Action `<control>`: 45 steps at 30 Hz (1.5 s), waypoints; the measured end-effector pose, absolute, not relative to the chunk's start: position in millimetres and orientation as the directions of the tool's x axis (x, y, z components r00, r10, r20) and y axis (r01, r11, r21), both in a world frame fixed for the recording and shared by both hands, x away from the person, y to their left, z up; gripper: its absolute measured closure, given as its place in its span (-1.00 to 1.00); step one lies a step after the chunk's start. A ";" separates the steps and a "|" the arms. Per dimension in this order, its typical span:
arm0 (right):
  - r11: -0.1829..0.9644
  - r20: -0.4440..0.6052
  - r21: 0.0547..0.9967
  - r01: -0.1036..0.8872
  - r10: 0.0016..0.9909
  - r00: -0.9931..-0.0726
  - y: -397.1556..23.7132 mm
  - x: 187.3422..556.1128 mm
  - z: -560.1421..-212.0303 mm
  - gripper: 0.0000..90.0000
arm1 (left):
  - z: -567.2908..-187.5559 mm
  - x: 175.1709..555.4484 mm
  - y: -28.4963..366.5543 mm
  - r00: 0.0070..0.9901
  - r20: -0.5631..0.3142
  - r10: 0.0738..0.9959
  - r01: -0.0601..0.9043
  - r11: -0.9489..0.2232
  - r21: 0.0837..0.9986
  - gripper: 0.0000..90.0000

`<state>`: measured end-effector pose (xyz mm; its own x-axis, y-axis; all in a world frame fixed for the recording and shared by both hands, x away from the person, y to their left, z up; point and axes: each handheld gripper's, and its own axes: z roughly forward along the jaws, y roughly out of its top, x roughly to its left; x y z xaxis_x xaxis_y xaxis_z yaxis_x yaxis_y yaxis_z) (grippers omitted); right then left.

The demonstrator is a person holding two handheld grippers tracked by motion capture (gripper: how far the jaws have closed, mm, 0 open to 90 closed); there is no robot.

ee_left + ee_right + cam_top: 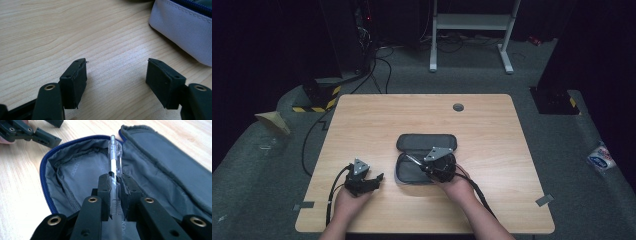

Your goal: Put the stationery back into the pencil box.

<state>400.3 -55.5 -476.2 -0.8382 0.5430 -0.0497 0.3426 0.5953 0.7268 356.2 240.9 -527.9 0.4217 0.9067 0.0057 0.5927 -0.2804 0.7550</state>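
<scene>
1. The right gripper (pixel 115 192) has its jaws clenched on a clear ballpoint pen (pixel 114 162), which runs straight out between them, tip away, above the grey lining of the open pencil case (pixel 75 177).
2. Risk: the pen's smooth barrel could slip or pivot between the jaws if it bumps the lining or the blue zipper edge (pixel 43 182) just left of the jaws.
3. Beyond the jaws, the case's lid flap (pixel 170 162) lies folded open on the bench (pixel 20 195); a pen let go too high could roll out.
4. The left gripper (pixel 116 75) rests off to the side, jaws released with only bare bench between them.
</scene>
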 end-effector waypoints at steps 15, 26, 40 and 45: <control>0.564 -0.026 0.745 0.358 0.560 -0.828 -58.0 398.7 -472.5 0.50 | -527.9 356.3 240.8 0.422 0.005 0.906 0.593 -0.281 0.755 -0.26; 0.509 -0.015 0.770 0.385 0.618 -0.786 -72.4 393.3 -467.9 0.16 | -527.8 357.4 240.7 0.428 0.010 0.904 0.590 -0.288 0.754 -0.26; 0.411 -0.016 0.812 0.414 0.726 -0.688 -121.5 392.3 -465.4 -0.21 | -527.9 357.1 240.4 0.424 0.010 0.905 0.592 -0.286 0.754 -0.26; 0.376 -0.015 0.819 0.434 0.770 -0.638 -143.7 390.9 -467.1 -0.23 | -527.9 357.1 240.4 0.423 0.008 0.906 0.593 -0.284 0.754 -0.26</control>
<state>390.9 -143.7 -467.1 -0.6380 0.7699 -0.0152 0.4342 0.3760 0.8186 357.1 240.4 -527.9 0.4231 0.9061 0.0083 0.5929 -0.2837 0.7536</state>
